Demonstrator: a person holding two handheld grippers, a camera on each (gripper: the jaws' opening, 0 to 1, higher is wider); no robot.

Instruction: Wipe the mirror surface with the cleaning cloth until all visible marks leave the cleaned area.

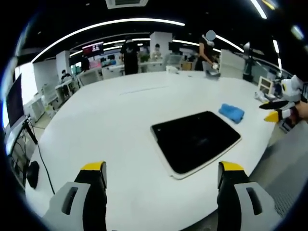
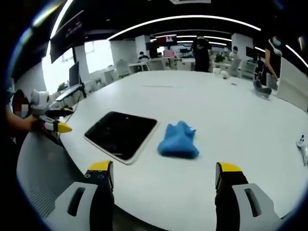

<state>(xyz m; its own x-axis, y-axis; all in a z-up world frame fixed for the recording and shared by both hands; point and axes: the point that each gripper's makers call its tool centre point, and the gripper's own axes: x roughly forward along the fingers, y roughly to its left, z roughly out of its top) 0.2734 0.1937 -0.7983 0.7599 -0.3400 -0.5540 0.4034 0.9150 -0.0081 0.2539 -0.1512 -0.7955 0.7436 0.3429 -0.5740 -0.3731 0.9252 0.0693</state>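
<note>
A dark rectangular mirror point(image 1: 195, 139) with a white rim lies flat on the white table point(image 1: 115, 120). A crumpled blue cloth point(image 1: 232, 112) rests on the table just beyond its far right corner. My left gripper point(image 1: 162, 169) hangs open over the near table edge, short of the mirror. From the right gripper view the mirror point(image 2: 121, 134) lies left of the blue cloth point(image 2: 178, 140), and my right gripper point(image 2: 163, 168) stands open in front of the cloth, touching nothing. Each gripper appears at the edge of the other's view: the right gripper point(image 1: 279, 109), the left gripper point(image 2: 50, 122).
Desks, monitors and several people stand at the far side of the room. A black cable and monitor point(image 1: 14, 103) sit off the table's left side. Small white objects point(image 2: 302, 142) lie at the table's right. A grey surface point(image 2: 43, 178) borders the near table edge.
</note>
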